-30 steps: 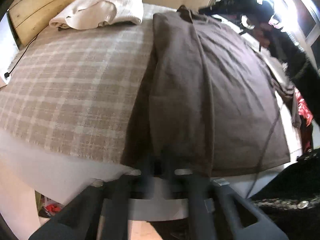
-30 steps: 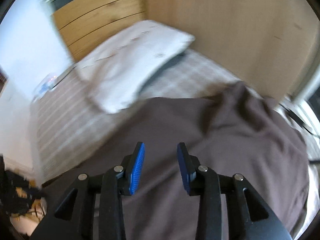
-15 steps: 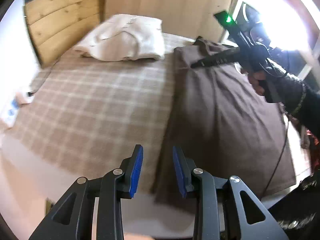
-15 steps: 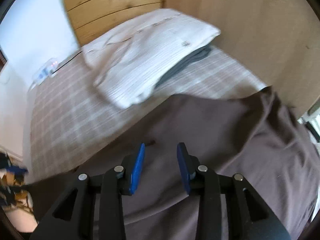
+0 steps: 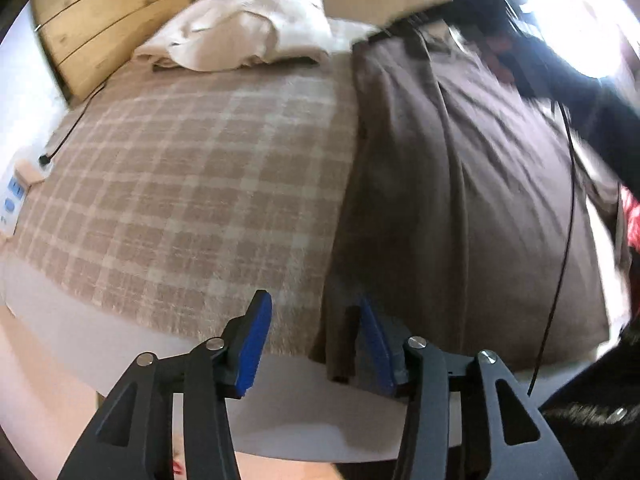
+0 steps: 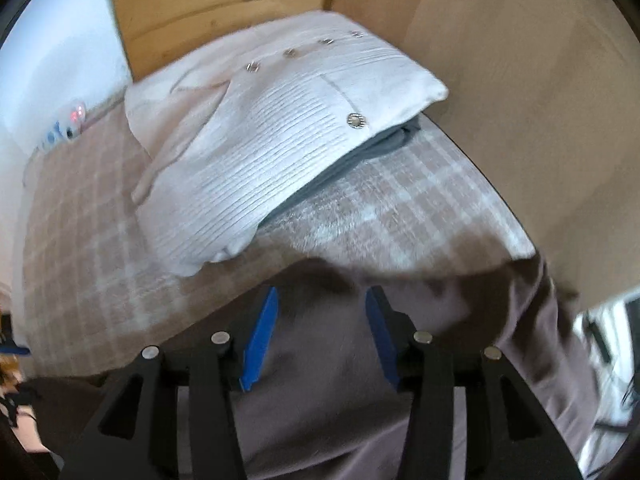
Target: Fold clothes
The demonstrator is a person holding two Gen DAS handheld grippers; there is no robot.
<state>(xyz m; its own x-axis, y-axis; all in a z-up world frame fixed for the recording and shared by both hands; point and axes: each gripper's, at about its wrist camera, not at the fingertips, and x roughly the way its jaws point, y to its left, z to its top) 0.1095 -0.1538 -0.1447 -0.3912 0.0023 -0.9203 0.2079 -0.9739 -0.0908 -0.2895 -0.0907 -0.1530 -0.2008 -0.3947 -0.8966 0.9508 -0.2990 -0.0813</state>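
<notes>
Since a second ago my left gripper (image 5: 310,336) has let go of the brown garment's near hem and both sets of jaws are opening, with the left ones straddling the garment's near-left corner and the right gripper (image 6: 320,332) hovering over its far end with nothing pinched. That brown garment (image 5: 460,184) lies flat on the plaid blanket (image 5: 192,184), its long axis running straight away from my left gripper toward my right, so each hand is nearest its own end. Beyond it, up-left of my right gripper, sits the folded white cardigan (image 6: 280,140).
</notes>
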